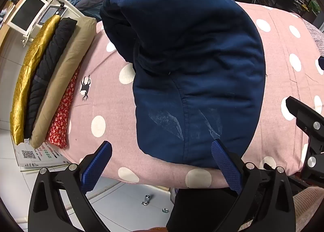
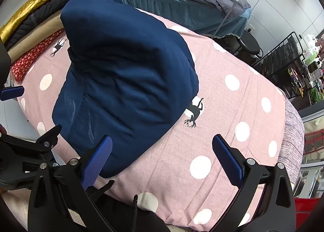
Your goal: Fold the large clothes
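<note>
Garment [image 1: 192, 65], navy, lies on bed [image 1: 101, 94], long axis running away from both grippers; near hem straight ahead of left gripper [image 1: 162, 148], left of right gripper [image 2: 162, 146]. Both jaws wide apart, empty.

One navy garment [image 1: 192, 65], four folded cloths [image 1: 46, 82] side by side, two deer prints [image 2: 194, 113].

Both tools tip steeply downward, side by side. The left black two-finger gripper with blue ribbed pads [image 1: 162, 151] has its jaws spread wide, nothing pinched between them. The right black two-finger gripper with blue ribbed pads [image 2: 162, 146] stands just as wide, its jaws bare too. A pale pink knitted sleeve [image 1: 309, 207] shows just behind the left jaws, on their right.
</note>
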Action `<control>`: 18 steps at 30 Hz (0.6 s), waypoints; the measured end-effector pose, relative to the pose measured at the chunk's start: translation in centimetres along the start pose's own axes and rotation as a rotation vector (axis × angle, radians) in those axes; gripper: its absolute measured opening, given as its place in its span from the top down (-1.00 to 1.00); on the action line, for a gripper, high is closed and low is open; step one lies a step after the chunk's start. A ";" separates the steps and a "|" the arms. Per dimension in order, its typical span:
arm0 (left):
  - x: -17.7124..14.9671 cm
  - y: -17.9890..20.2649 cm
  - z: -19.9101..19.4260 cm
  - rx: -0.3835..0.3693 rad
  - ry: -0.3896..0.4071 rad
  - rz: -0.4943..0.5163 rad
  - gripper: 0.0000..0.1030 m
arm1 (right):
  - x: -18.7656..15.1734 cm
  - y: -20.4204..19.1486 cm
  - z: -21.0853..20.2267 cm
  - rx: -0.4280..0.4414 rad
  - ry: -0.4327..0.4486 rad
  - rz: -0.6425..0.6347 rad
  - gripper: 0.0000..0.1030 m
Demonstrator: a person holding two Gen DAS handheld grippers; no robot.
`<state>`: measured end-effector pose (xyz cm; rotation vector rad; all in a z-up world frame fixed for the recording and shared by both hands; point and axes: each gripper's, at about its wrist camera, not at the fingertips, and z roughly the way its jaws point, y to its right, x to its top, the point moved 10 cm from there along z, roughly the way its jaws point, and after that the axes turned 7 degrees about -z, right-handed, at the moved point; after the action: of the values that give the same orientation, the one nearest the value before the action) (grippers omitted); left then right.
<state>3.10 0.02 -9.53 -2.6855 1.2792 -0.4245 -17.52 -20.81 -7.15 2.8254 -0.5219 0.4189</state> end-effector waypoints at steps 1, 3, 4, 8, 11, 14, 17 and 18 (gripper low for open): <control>0.0 0.0 0.0 0.001 0.001 0.000 -0.87 | 0.0 0.0 0.0 -0.001 0.001 0.000 -0.89; 0.0 0.0 0.0 0.000 0.001 0.001 -0.87 | 0.0 0.1 0.0 -0.001 0.003 -0.001 -0.89; 0.0 0.0 0.0 0.001 0.002 0.001 -0.87 | -0.2 0.0 0.1 -0.001 0.002 0.000 -0.89; 0.0 -0.1 0.0 0.003 0.000 0.000 -0.87 | 0.0 0.0 0.0 -0.009 -0.002 -0.006 -0.89; -0.1 -0.2 0.1 0.003 -0.006 -0.002 -0.87 | -0.1 -0.1 0.1 -0.007 -0.003 -0.006 -0.89; 0.1 -0.2 0.1 0.006 -0.006 -0.003 -0.87 | -0.1 0.0 0.1 -0.008 -0.001 -0.004 -0.89; 0.1 -0.1 0.2 0.008 -0.006 -0.001 -0.87 | -0.1 0.0 0.1 -0.006 -0.002 -0.006 -0.89; 0.1 -0.2 0.2 0.008 -0.007 0.000 -0.87 | 0.0 0.0 0.0 -0.006 -0.002 -0.006 -0.89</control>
<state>3.32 0.05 -9.64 -2.6786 1.2729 -0.4194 -17.54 -20.78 -7.20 2.8216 -0.5137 0.4131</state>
